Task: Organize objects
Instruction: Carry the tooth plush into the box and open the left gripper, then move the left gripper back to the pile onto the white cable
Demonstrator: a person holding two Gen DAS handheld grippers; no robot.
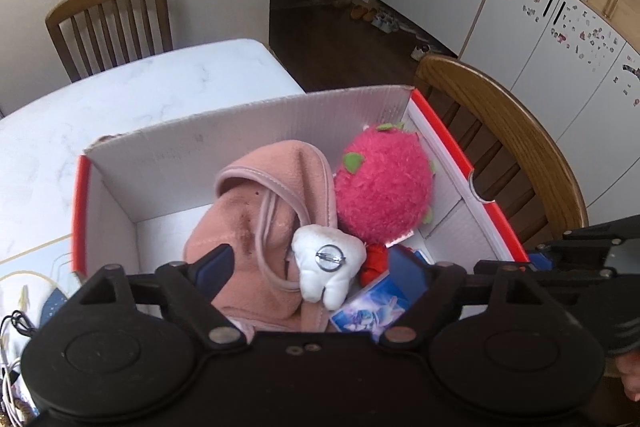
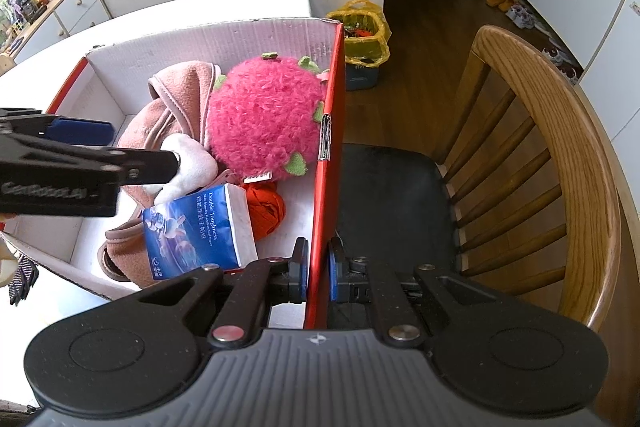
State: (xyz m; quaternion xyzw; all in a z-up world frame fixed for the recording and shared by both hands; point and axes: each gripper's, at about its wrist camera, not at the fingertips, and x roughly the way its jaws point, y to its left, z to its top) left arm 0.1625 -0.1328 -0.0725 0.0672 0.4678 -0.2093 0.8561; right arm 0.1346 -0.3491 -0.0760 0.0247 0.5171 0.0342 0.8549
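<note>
A white cardboard box (image 1: 240, 139) with red outer sides stands on the table. It holds a pink fleece garment (image 1: 256, 227), a fuzzy pink dragon-fruit plush (image 1: 384, 183), a white tooth plush (image 1: 328, 267) with a metal pin, a blue tissue pack (image 1: 372, 307) and a red-orange bundle (image 2: 266, 213). My left gripper (image 1: 312, 263) hangs open over the box. The tooth plush lies loose between its fingers, and the pads do not press on it. My right gripper (image 2: 318, 267) is shut on the box's red right wall (image 2: 326, 187), one finger inside and one outside.
A wooden chair (image 2: 540, 147) with a dark seat stands right beside the box. Another chair (image 1: 108, 23) is at the table's far end. The marble tabletop (image 1: 120, 95) extends behind and left of the box. A yellow bag (image 2: 366, 39) sits on the floor, with white cabinets (image 1: 520, 19) beyond it.
</note>
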